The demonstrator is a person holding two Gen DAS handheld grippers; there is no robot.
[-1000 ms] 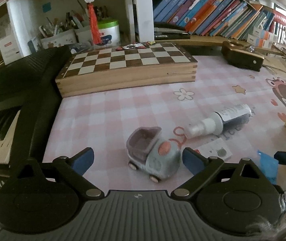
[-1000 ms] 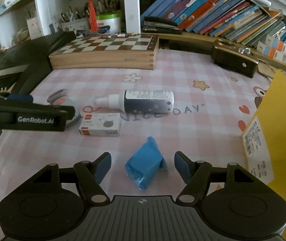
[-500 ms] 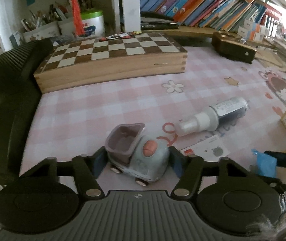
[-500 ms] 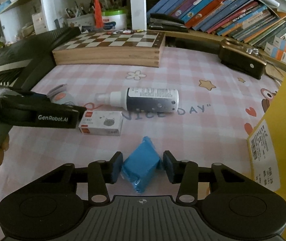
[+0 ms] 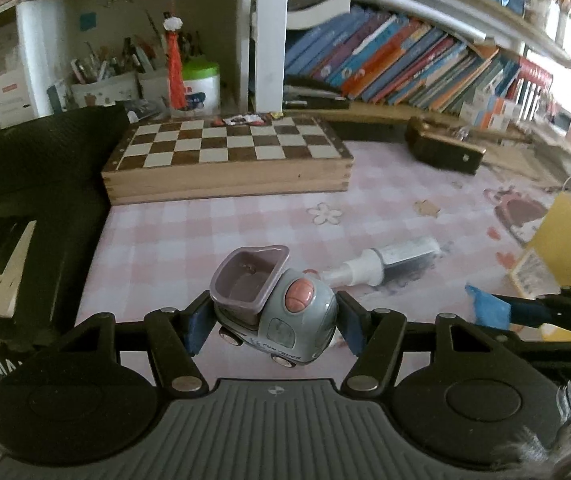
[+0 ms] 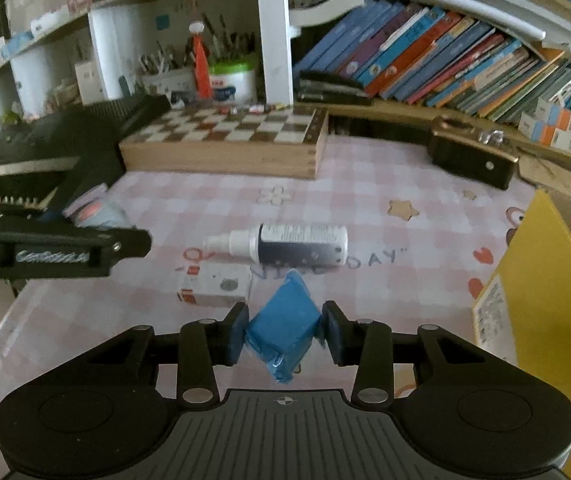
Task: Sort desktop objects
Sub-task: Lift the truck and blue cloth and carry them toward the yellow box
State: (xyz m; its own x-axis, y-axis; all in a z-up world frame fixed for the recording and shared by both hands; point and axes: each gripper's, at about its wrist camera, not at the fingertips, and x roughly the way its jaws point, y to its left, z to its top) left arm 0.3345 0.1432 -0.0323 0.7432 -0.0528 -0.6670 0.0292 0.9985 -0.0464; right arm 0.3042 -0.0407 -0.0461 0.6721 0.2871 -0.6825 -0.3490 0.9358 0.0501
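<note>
Left wrist view: left gripper clamped on a toy truck, one blue pad on each side, truck lifted off the pink checked tablecloth. Truck is rounded grey plastic w/ a pink knob on top and an open mauve tub at the back; tub looks empty, a small speck inside, can't tell what. Spray bottle lies on its side just beyond, white nozzle toward the truck. Wooden chessboard box further back, shut. Black keyboard at left. Yellow box at right edge; contents not visible.

Right wrist view: right gripper squeezing a blue packet, soft crinkled wrap, roughly block-shaped, turned corner-up btw the pads and hanging a bit below them. Small white carton sits just left-front of the packet, flat on the cloth. Spray bottle beyond it, dark body, white label. Pen pots on the shelf hold pens/brushes; green-lid tub beside them, closed.
</note>
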